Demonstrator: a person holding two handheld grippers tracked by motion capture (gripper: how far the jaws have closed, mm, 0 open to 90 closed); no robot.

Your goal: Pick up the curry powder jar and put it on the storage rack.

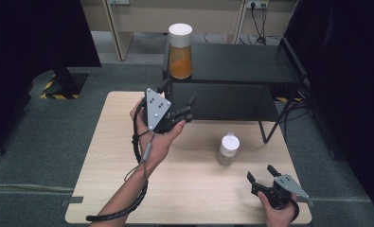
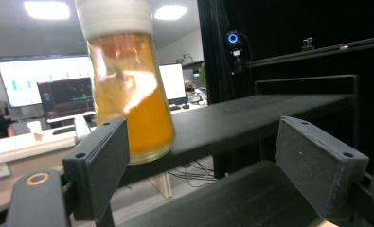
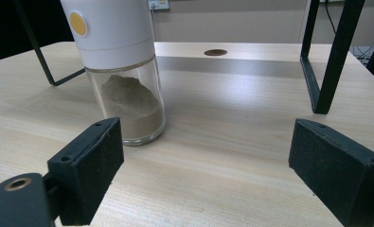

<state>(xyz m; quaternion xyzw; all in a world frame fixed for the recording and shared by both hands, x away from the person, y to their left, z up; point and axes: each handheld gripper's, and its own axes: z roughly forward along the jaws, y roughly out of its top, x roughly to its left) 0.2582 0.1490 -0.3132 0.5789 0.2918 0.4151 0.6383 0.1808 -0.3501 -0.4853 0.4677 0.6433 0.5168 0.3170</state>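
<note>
One jar of orange powder [image 1: 180, 52] already stands on the black shelf [image 1: 241, 61], while the tan-powder jar [image 1: 228, 150] waits on the table [image 1: 194, 189], ungrasped, with the left gripper [image 1: 187, 108] and right gripper [image 1: 261, 173] both spread empty.

No legible text, brand or number anywhere. Only marks: plain yellow round sticker [image 3: 77, 23] on white jar cap [image 3: 110, 26]; unreadable charts on monitor [image 2: 42, 78].

Black shelf rack [image 1: 241, 61] on light wooden table [image 1: 184, 189]
</note>
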